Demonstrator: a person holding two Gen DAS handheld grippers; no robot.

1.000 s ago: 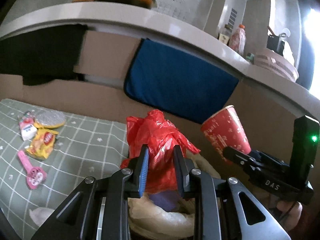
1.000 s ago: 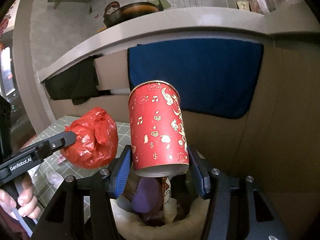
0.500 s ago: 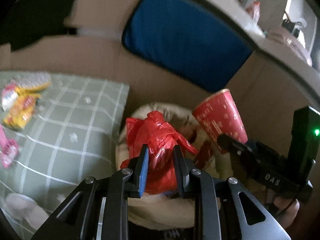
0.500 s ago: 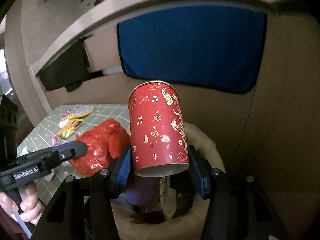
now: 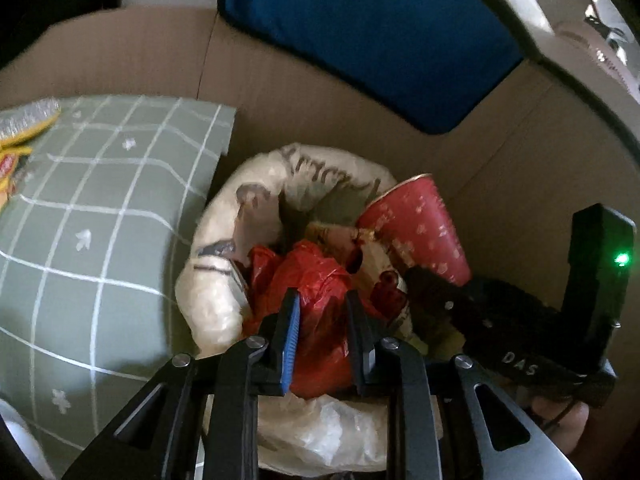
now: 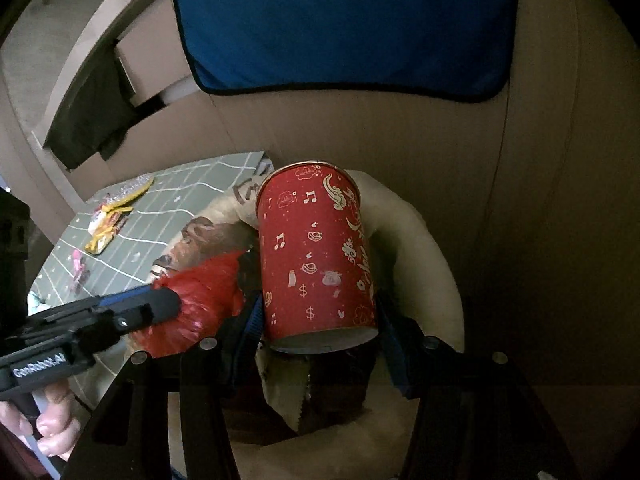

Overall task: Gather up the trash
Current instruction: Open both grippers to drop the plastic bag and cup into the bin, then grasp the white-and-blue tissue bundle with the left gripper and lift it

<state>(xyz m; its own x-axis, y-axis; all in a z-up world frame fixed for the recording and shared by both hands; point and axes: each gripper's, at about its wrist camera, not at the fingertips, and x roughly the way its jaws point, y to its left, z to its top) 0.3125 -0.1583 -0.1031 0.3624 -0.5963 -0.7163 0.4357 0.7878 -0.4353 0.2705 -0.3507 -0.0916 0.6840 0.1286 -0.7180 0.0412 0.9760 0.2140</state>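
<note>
My left gripper (image 5: 322, 300) is shut on a crumpled red plastic bag (image 5: 316, 268), and its jaws are closing a little more. It holds the bag just over the mouth of a waste bin lined with a pale plastic bag (image 5: 216, 292). My right gripper (image 6: 318, 308) is shut on a red paper cup (image 6: 316, 256) printed with gold and white signs, upright over the same bin (image 6: 432, 264). In the left wrist view the cup (image 5: 416, 232) hangs to the right of the bag. The bin holds several pieces of paper and wrappers.
A table with a green checked cloth (image 5: 100, 208) stands left of the bin, with yellow snack wrappers (image 6: 108, 224) and a pink item (image 6: 78, 266) on it. A cardboard wall (image 5: 320, 112) with a blue cloth (image 5: 360, 32) rises close behind. A hand (image 6: 52, 436) grips the left handle.
Both grippers have sunk and tipped downward towards the bin, carrying the red bag and the cup along. The bin's mouth now fills the middle of both views.
</note>
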